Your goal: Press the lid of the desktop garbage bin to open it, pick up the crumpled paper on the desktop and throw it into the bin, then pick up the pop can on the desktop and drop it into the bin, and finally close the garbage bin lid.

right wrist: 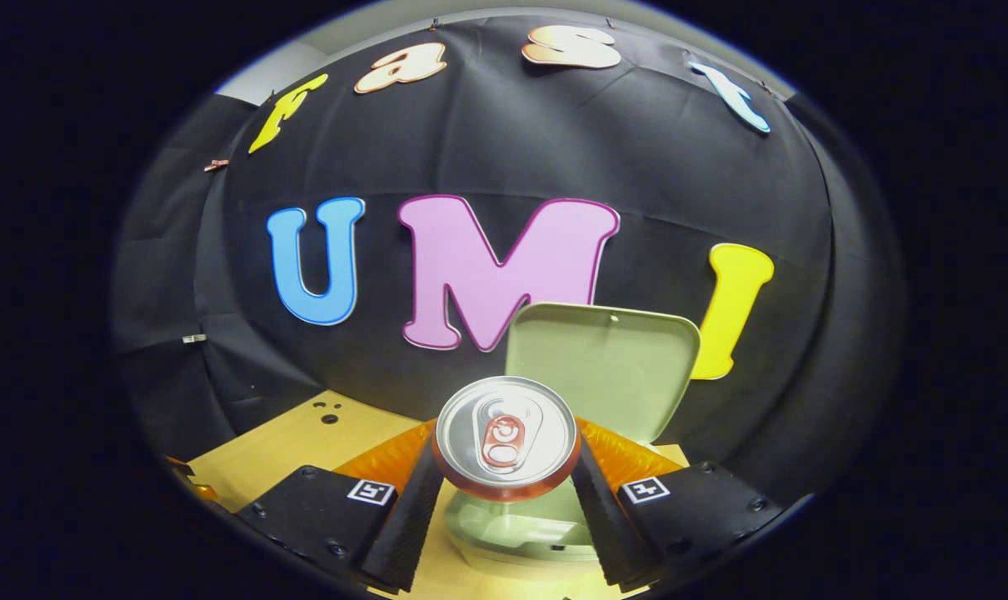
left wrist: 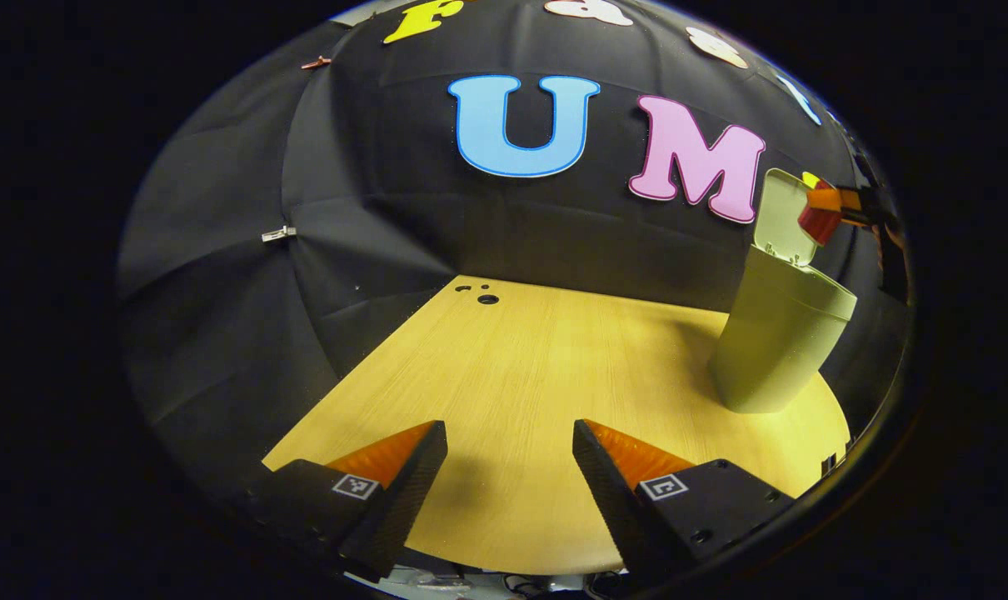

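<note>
The garbage bin (left wrist: 777, 340) stands on the wooden tabletop (left wrist: 512, 375) with its lid (left wrist: 785, 215) swung up and back, so the mouth is open. Everything else is easiest placed from that bin.

In the left gripper view, the left gripper (left wrist: 510, 450) hangs low over the tabletop, well apart from the bin and off to the side of it. Its two fingers stand wide apart with nothing between them, only bare wood below. Above the bin's open mouth and just in front of the raised lid, the right gripper (left wrist: 829, 212) shows at the far edge of that view, small and partly cut off, with something reddish at its tip that I cannot make out clearly from there.

In the right gripper view, the right gripper (right wrist: 506, 467) is clamped on the pop can (right wrist: 506, 435): a finger presses on each side of the can. The can's silver top with its pull tab faces the camera. The can sits directly above the bin (right wrist: 512, 533), whose rim and opening show beneath it between the fingers. The lid (right wrist: 604, 367) rises just behind the can, roughly upright. A strip of tabletop (right wrist: 304, 437) with a few small holes lies to the side of the bin, against the dark booth wall (right wrist: 554, 142).
</note>
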The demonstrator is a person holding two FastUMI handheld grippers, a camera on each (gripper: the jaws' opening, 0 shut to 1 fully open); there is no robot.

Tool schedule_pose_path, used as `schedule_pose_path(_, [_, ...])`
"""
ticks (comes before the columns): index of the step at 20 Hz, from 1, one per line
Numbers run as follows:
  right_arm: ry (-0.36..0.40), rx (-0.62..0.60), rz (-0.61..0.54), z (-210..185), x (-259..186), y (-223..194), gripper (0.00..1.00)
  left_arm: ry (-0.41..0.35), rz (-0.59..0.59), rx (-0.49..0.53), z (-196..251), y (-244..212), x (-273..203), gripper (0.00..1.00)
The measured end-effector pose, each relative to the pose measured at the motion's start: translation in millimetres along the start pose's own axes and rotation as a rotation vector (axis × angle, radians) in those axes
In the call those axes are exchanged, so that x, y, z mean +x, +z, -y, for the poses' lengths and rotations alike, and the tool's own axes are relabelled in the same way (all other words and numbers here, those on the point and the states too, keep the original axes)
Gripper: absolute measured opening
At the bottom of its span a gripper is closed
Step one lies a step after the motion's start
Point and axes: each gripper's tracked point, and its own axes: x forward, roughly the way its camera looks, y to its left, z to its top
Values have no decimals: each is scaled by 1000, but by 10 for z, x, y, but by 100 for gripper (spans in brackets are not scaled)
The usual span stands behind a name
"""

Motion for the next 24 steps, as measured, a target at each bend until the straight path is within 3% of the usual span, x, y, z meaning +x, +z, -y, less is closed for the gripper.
schedule_pose_path(7, [35, 40, -63, 311, 183, -381, 83, 35, 0, 15, 498, 56, -60, 98])
schedule_pose_path(16, [115, 62, -113, 340, 322, -685, 84, 53, -5, 34, 967, 57, -269, 98])
schedule_pose_path(18, [101, 60, -103, 380, 335, -651, 86, 52, -13, 32, 1017, 19, -295, 97])
schedule_pose_path(19, [95, 67, -90, 392, 325, -597, 96, 50, -14, 34, 1021, 9, -308, 98])
schedule_pose_path(20, [87, 77, -80, 410, 308, -558, 100, 48, -13, 38, 1020, 18, -329, 98])
schedule_pose_path(24, [65, 97, -36, 442, 207, -290, 100, 43, 14, 52, 948, 103, -391, 98])
